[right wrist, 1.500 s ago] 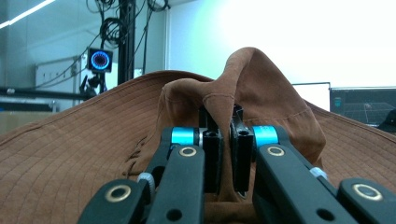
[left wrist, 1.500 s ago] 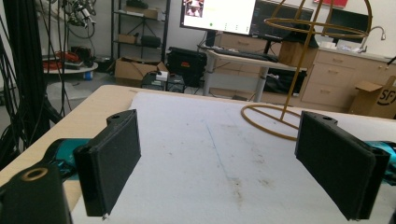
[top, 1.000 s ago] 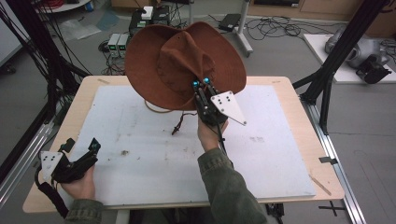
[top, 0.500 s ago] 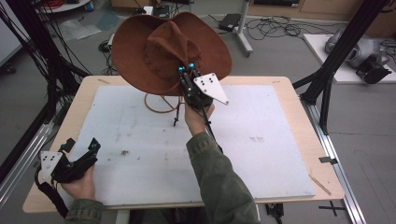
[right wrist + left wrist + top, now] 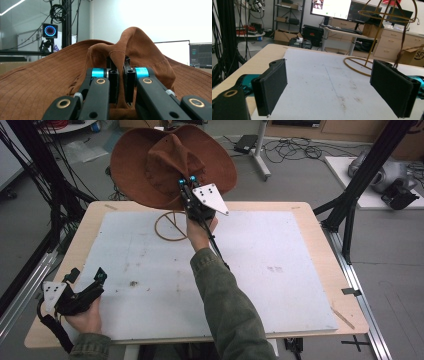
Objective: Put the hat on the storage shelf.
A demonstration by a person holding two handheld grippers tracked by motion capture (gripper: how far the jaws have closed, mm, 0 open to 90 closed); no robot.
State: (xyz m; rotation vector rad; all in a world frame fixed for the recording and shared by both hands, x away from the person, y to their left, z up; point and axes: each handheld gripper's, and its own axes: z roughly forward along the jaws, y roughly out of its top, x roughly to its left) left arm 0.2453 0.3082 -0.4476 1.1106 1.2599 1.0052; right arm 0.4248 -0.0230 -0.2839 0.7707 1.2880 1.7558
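Table (image 5: 300, 270) is sitting mostly bare under its white mat, with the brown hat (image 5: 165, 162) hanging in the air over the far edge; the right gripper (image 5: 186, 182) is pinching a fold of the crown (image 5: 135, 47) with jaws clamped tight, probably so the brim stays free while it's lining up over the wire hat stand (image 5: 171, 226). Left gripper (image 5: 100, 276) is parking near the front-left corner, jaws wide apart and gripping nothing, likely just keeping out of the way.

So it's a light wooden table (image 5: 320, 227) with a big white mat (image 5: 260, 270) covering most of the top. A gold wire stand (image 5: 170, 226) sits on the mat near the far edge, left of middle. Mat's smudged toward the near left corner.
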